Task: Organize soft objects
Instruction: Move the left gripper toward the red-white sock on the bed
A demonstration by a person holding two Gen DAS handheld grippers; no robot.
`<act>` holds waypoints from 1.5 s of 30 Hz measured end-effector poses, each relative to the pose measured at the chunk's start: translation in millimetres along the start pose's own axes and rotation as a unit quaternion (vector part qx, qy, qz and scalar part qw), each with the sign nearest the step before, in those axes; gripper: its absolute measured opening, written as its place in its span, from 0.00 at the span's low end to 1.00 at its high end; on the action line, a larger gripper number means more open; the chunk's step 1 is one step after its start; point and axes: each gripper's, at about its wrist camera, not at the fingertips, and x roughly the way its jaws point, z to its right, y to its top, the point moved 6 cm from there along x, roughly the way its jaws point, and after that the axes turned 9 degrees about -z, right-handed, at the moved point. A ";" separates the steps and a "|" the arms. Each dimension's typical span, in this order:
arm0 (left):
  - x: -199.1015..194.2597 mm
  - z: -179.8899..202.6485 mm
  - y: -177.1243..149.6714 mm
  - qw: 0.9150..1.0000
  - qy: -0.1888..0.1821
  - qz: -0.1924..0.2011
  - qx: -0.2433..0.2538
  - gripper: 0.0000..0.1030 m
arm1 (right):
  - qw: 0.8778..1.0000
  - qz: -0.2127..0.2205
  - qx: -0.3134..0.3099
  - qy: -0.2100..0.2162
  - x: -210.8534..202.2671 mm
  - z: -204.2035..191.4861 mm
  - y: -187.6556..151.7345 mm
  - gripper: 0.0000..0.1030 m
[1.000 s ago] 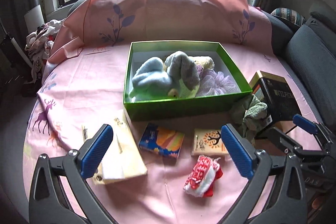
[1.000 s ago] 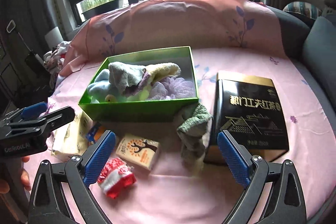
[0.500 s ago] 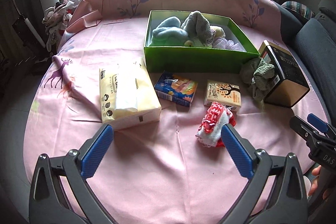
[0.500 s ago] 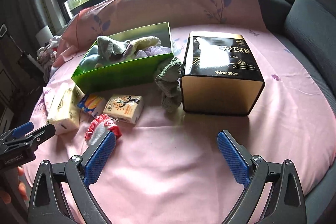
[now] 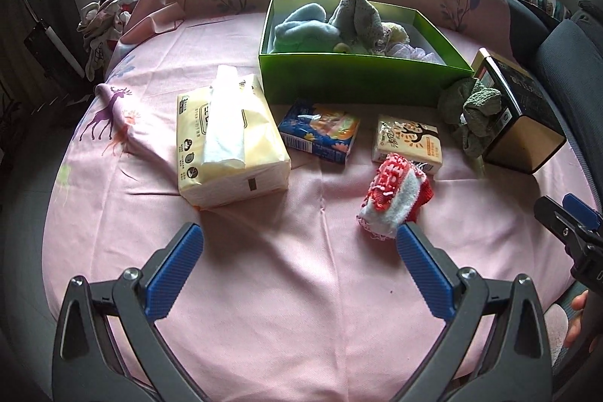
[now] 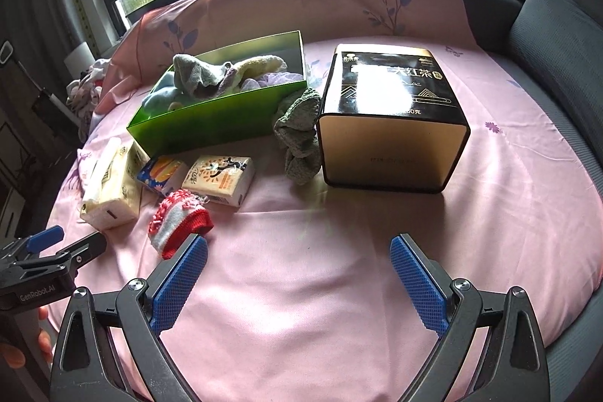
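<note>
Both grippers are spread wide and hold nothing: the left gripper [image 5: 299, 264] and the right gripper [image 6: 297, 274] each hover over bare pink cloth [image 5: 264, 307] at the near edge of the round table

2 soft things lie outside the green box [image 5: 358, 78]. The red-and-white knitted piece [image 5: 394, 200] sits at about 1 o'clock from the left gripper, just beyond its right finger, and at about 11 o'clock from the right gripper, near its left finger. The grey-green cloth [image 6: 299, 134] is bunched at about 12 o'clock in the right wrist view, wedged between the box's corner and the black and gold tin [image 6: 392, 123], touching both

Both look light, limp and squashy, so a pinch will likely sink in and hold without slipping; neither seems fragile. The knit is rolled into a plump bundle, so closing across its thick middle should lift it whole, while a grab at a loose edge could let it unroll. The grey-green cloth probably wants a hold on its upper fold, pulled up clear of the tin

Inside the box lie a blue plush [image 5: 305, 31], a grey towel [image 5: 356, 14] and paler pieces, heaped toward 12 o'clock. The tissue pack [image 5: 230, 138] and 2 small packets [image 5: 320, 132] [image 5: 409, 142] lie in front of the box
</note>
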 end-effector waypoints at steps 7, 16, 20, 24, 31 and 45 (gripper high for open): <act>-1.7 -0.1 2.3 1.000 0.002 0.003 -0.001 0.99 | 1.000 0.008 0.000 -0.005 -1.9 2.4 2.1 0.95; -0.5 2.8 1.2 1.000 0.006 0.002 0.001 0.99 | 1.000 0.002 -0.002 0.003 2.1 1.6 -0.9 0.95; 1.7 2.2 1.1 1.000 0.006 0.000 0.001 0.99 | 1.000 -0.001 -0.004 0.006 4.9 -0.6 -0.9 0.95; 4.4 1.4 1.1 1.000 0.005 -0.003 0.001 0.99 | 1.000 -0.005 -0.007 0.004 8.8 -2.5 -2.2 0.95; 11.4 3.0 1.1 1.000 0.000 -0.012 0.001 0.99 | 1.000 -0.015 -0.009 0.005 16.9 -3.8 -4.6 0.95; 22.6 10.1 7.7 1.000 -0.022 -0.019 0.006 0.99 | 0.999 -0.031 -0.026 0.032 34.9 -10.6 -3.2 0.95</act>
